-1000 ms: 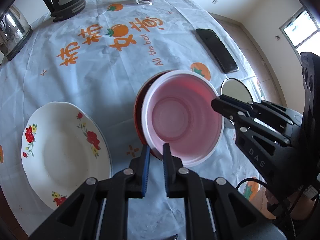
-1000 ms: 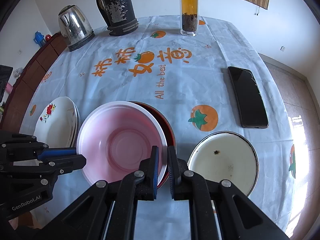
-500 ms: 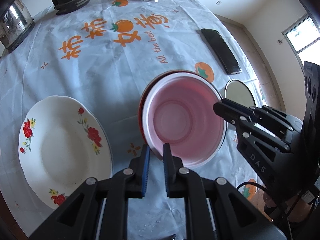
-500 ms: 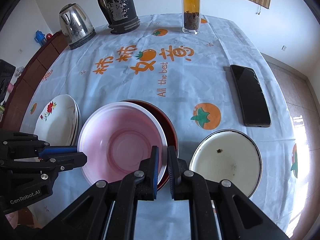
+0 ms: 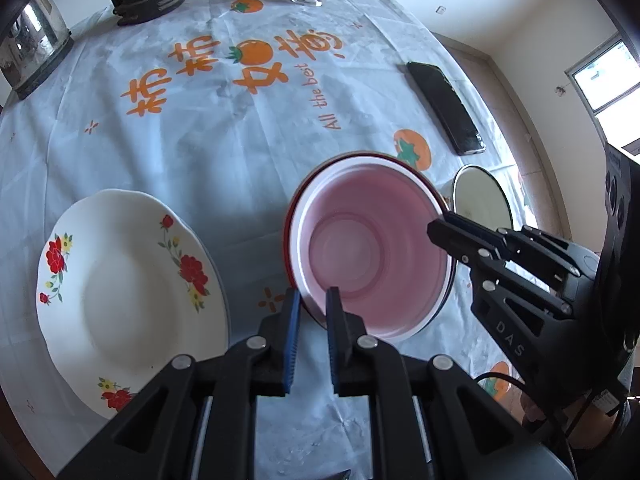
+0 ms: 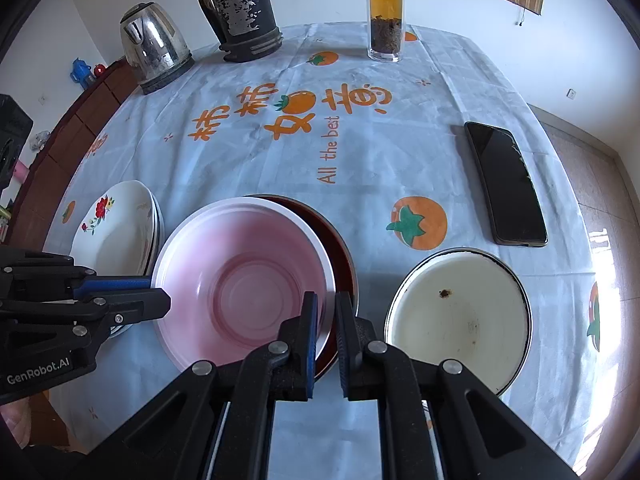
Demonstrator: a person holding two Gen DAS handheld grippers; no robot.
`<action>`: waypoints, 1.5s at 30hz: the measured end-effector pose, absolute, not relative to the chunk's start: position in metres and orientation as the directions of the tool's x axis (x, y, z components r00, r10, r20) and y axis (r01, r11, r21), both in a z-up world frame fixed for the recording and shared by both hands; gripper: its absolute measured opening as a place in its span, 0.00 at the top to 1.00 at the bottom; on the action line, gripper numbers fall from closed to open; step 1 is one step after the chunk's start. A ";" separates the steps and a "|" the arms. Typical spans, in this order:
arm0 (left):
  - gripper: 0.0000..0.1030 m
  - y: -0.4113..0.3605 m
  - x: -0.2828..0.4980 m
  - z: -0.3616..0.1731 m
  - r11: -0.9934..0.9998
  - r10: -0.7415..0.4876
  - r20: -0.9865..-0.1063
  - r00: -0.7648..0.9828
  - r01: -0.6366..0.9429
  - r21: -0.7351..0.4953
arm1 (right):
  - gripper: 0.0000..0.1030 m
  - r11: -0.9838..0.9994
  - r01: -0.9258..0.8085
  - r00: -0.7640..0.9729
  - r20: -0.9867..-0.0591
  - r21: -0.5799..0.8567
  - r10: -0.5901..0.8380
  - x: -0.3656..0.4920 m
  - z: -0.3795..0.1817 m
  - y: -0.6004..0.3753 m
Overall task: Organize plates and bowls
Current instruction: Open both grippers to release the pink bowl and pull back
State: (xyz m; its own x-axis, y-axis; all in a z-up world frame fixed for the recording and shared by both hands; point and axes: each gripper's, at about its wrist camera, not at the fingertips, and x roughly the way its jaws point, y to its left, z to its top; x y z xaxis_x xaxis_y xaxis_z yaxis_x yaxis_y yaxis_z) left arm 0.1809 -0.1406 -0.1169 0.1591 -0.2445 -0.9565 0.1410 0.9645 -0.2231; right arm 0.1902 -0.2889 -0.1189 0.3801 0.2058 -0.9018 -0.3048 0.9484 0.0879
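Both tongs clamp the pink bowl (image 6: 244, 280) by opposite rim edges, left tongs (image 5: 310, 300) near-left, right tongs (image 6: 326, 304) near-right, bowl nested in the red bowl (image 6: 340, 248) mid-tabletop between floral plate (image 5: 128, 304) and enamel plate (image 6: 460, 316).

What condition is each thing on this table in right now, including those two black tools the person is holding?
Pink bowl: upright, empty, nested in a red bowl, rim pinched on two sides.
Left tool: shut on the pink bowl's rim.
Right tool: shut on the opposite rim.
Flowered plates: stacked, empty.
White enamel dish: empty, with dark specks.
Phone: screen dark, lying flat.
Glass bottle: upright, holding amber tea.
Kettle: upright, lid on.
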 end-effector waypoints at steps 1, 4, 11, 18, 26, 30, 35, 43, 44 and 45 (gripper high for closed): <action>0.90 -0.140 0.181 -0.117 0.964 -0.246 -0.956 0.160 0.140 -0.225 | 0.90 0.948 -0.305 0.381 -0.901 0.088 0.206 0.190 -0.119 -0.289; 0.90 -0.140 0.182 -0.117 0.965 -0.243 -0.956 0.167 0.144 -0.220 | 0.90 0.950 -0.300 0.384 -0.900 0.091 0.207 0.190 -0.120 -0.290; 0.90 -0.144 0.182 -0.118 0.968 -0.222 -0.958 0.181 0.160 -0.193 | 0.90 0.951 -0.298 0.397 -0.896 0.080 0.200 0.188 -0.119 -0.289; 0.87 -0.142 0.183 -0.121 0.967 -0.236 -0.955 0.178 0.141 -0.213 | 0.90 0.953 -0.295 0.418 -0.887 0.075 0.199 0.189 -0.115 -0.289; 0.81 -0.142 0.182 -0.121 0.967 -0.234 -0.957 0.173 0.143 -0.211 | 0.90 0.955 -0.288 0.418 -0.887 0.075 0.195 0.189 -0.117 -0.291; 0.68 -0.138 0.181 -0.121 0.970 -0.227 -0.957 0.181 0.124 -0.207 | 0.90 0.955 -0.288 0.421 -0.887 0.068 0.189 0.188 -0.117 -0.291; 0.61 -0.132 0.181 -0.116 0.974 -0.219 -0.955 0.201 0.110 -0.200 | 0.90 0.955 -0.290 0.415 -0.892 0.060 0.182 0.188 -0.119 -0.288; 0.50 -0.126 0.180 -0.109 0.975 -0.218 -0.950 0.226 0.090 -0.202 | 0.88 0.954 -0.298 0.416 -0.894 0.039 0.167 0.186 -0.119 -0.286; 0.50 -0.125 0.180 -0.109 0.975 -0.220 -0.949 0.224 0.088 -0.205 | 0.86 0.954 -0.297 0.416 -0.894 0.038 0.165 0.185 -0.118 -0.286; 0.50 -0.125 0.179 -0.109 0.975 -0.221 -0.950 0.223 0.085 -0.206 | 0.84 0.954 -0.298 0.417 -0.893 0.041 0.169 0.185 -0.117 -0.285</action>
